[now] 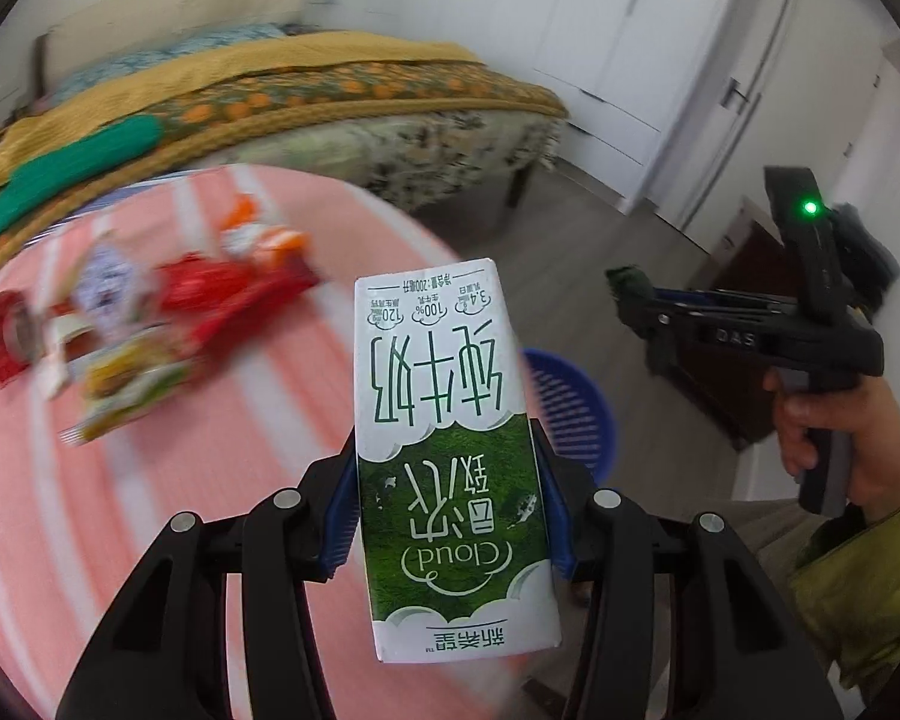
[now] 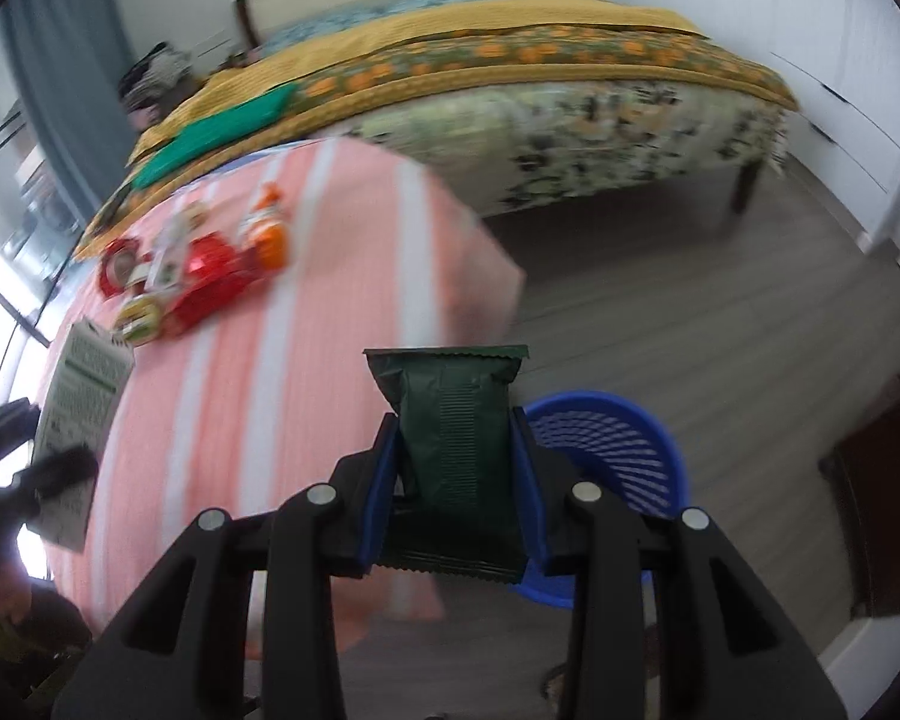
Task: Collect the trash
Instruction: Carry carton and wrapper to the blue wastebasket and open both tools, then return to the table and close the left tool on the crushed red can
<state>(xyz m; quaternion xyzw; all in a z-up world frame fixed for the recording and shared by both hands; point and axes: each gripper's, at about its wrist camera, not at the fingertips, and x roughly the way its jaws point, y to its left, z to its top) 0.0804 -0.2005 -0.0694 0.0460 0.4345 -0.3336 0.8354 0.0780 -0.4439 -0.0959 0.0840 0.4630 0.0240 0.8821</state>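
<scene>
My left gripper point(image 1: 447, 480) is shut on a white and green milk carton point(image 1: 438, 360), held upright above the edge of the pink striped table point(image 1: 210, 510). My right gripper point(image 2: 456, 462) is shut on a dark green snack packet point(image 2: 450, 408), with a blue slatted basket point(image 2: 618, 450) on the floor just beyond it. The basket point(image 1: 576, 408) also shows behind the carton. In the left wrist view a hand holds the right gripper point(image 1: 642, 306) at the right. The left gripper point(image 2: 48, 474) with the carton point(image 2: 84, 384) shows at the right wrist view's left edge.
A pile of red, orange and yellow wrappers point(image 1: 180, 312) lies on the far part of the table point(image 2: 222, 390). A bed with a yellow cover point(image 2: 510, 60) stands behind it. White wardrobe doors point(image 1: 630, 30) and a dark cabinet point(image 2: 882, 510) border the grey wood floor.
</scene>
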